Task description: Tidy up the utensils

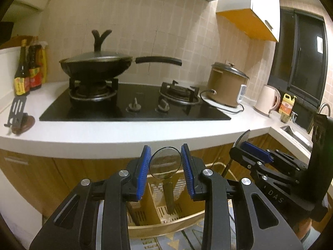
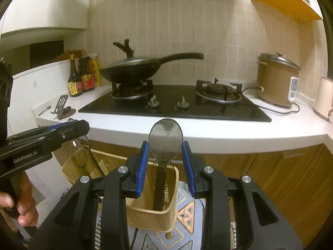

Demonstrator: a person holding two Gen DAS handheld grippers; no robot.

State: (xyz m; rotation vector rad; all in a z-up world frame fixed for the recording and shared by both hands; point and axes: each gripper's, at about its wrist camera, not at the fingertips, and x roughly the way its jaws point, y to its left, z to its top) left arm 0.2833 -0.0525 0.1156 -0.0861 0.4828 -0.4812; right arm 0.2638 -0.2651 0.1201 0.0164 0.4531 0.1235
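Note:
My left gripper [image 1: 165, 148] is shut on a metal spoon [image 1: 165, 163], its blue pads pressing the sides of the round bowl. The dark handle hangs down into a wooden utensil holder [image 1: 158, 228] with several compartments, which stands on the floor below the counter. My right gripper [image 2: 165, 143] is shut on a second spoon [image 2: 166, 137] in the same way, its handle reaching into the holder [image 2: 152, 218]. The two grippers hang side by side: the right gripper [image 1: 249, 152] shows in the left wrist view, and the left gripper [image 2: 68, 127], held by a hand [image 2: 22, 206], shows in the right wrist view.
Just behind the grippers runs the white counter edge [image 1: 124, 139]. It carries a black hob [image 1: 135, 104] with a lidded wok [image 1: 95, 64], sauce bottles [image 1: 27, 73], a phone stand [image 1: 16, 112], a rice cooker [image 1: 226, 85], a kettle [image 1: 267, 100] and a sink [image 1: 295, 133]. A patterned rug [image 2: 187, 212] covers the floor.

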